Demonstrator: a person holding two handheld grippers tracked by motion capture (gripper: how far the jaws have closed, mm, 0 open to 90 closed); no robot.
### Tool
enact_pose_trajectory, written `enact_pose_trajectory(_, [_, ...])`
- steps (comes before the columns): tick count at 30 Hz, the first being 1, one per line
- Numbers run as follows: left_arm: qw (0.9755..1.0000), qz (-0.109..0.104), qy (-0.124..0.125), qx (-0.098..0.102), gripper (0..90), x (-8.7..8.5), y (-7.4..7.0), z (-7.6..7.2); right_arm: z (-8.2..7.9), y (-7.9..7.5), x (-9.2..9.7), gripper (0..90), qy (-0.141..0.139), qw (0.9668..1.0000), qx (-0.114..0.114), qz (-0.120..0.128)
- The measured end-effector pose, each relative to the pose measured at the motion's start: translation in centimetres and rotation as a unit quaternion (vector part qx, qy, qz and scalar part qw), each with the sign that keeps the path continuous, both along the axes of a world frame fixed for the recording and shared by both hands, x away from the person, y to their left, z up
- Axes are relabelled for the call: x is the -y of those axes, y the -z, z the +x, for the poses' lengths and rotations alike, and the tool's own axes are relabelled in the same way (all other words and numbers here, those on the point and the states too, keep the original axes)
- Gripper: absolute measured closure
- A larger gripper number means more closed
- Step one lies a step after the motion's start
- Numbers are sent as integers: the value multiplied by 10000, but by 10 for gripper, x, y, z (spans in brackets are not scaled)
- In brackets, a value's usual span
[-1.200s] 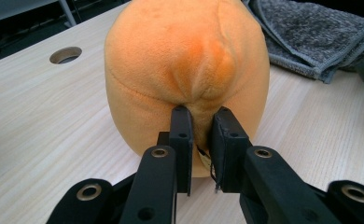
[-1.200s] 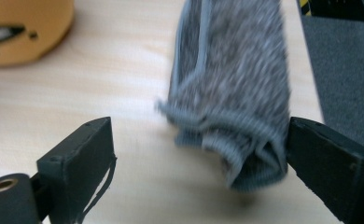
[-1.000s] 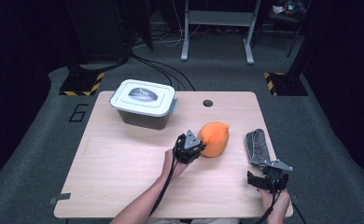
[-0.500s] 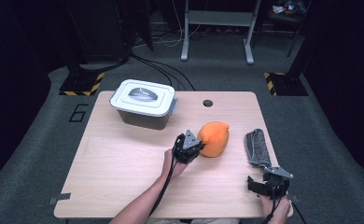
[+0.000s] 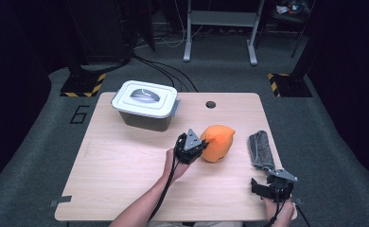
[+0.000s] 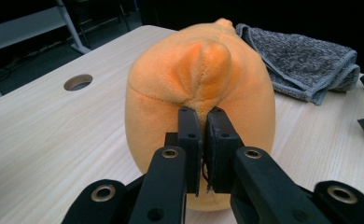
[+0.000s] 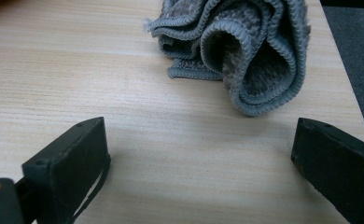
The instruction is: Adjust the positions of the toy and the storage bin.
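**Left jaws pinch the orange toy; right hand has drawn back from the towel**

Since the earlier frames the right gripper [image 5: 267, 183] has slid back toward the near edge of the table [image 5: 126, 170], clear of the grey towel [image 5: 260, 150]; the left gripper [image 5: 197, 144] has kept its place against the orange plush toy [image 5: 218, 142], and its jaws have just been closing on it.

Seen from the left gripper view, those jaws are pressed almost together with a fold of the toy's fabric [image 6: 203, 93] nipped between the tips. The toy sits on the table right of centre, straight ahead of the left jaws and touching them, its longer axis running away from the person and its pointed end tilted away toward the left.

Spread wide and holding nothing, the right jaws hang low over bare wood, with the towel's [image 7: 245, 60] rolled end just ahead of them and slightly to one side. The towel lies as a long strip running away from the person, just right of the toy.

Any lift of the toy falls to the left hand, which already has it. The grip is on a small pinch of cloth low on the toy's near side, so the body will likely hang and swing below the jaws.
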State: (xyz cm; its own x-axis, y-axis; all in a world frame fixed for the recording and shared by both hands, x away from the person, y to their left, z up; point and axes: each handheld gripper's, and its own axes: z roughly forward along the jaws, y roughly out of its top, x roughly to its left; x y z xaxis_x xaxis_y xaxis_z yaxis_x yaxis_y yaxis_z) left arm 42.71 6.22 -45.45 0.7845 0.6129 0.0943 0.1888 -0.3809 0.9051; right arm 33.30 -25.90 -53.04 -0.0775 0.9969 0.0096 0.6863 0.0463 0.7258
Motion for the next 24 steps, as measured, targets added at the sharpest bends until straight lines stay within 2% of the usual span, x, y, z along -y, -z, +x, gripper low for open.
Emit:
enact_pose_trajectory(5, [10000,18,8,35,857,-7,-8,-4,0,0,0,31,-11,10000,9,-8])
enact_pose_trajectory(7, [9999,84,-6,106,857,-11,-12,-5,0,0,0,31,-2,10000,6,-4])
enact_pose_trajectory(8, [9999,48,-10,90,857,-13,-14,-7,0,0,0,31,-2,10000,5,-2])
enact_pose_trajectory(17, [9997,118,-86,170,855,-35,-26,-17,0,0,0,32,15,10000,8,-5])
enact_pose_trajectory(24, [9995,172,-195,187,855,-56,-28,-27,0,0,0,32,16,10000,9,-3])
